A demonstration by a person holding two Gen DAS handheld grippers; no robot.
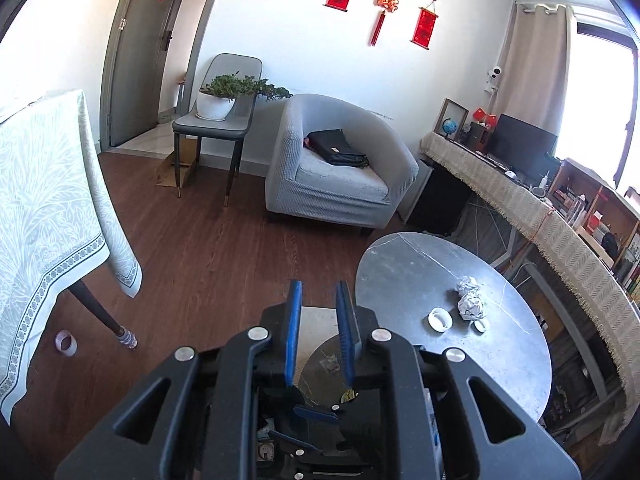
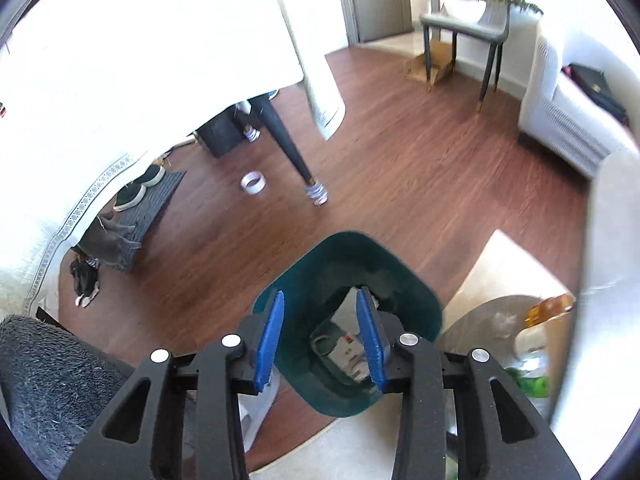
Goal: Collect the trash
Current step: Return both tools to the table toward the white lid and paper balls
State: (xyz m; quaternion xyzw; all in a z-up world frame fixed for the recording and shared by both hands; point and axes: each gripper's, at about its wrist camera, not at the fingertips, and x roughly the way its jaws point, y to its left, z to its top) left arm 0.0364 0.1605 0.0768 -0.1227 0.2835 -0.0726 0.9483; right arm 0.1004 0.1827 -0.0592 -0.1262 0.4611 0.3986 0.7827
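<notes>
The round grey desk [image 1: 452, 280] carries the trash: two crumpled balls of paper [image 1: 470, 298] lie touching each other toward its right side, with a white lid [image 1: 440, 319] just in front of them and a smaller white cap [image 1: 481, 325] beside the nearer ball. The left gripper [image 1: 319, 308] hangs above the floor just left of the desk's edge; its jaws stand a narrow gap apart with nothing between the blue pads.

The right gripper [image 2: 320, 320] points steeply down over a dark green bin [image 2: 412, 280] that stands on the wooden floor [image 2: 400, 160] beside the desk's base. Its jaws are partly open and hold nothing. Inside the bin lies some pale packaging [image 2: 344, 354], seen between the pads but well below them.

Further from the desk, a roll of tape [image 2: 253, 182] lies on the floor near the leg of a cloth-covered table [image 1: 48, 184]. A grey armchair [image 1: 340, 168] with a black bag [image 1: 338, 147] on its seat stands behind the desk, and a potted plant [image 1: 224, 96] sits on a chair [image 1: 216, 124] to the armchair's left.
</notes>
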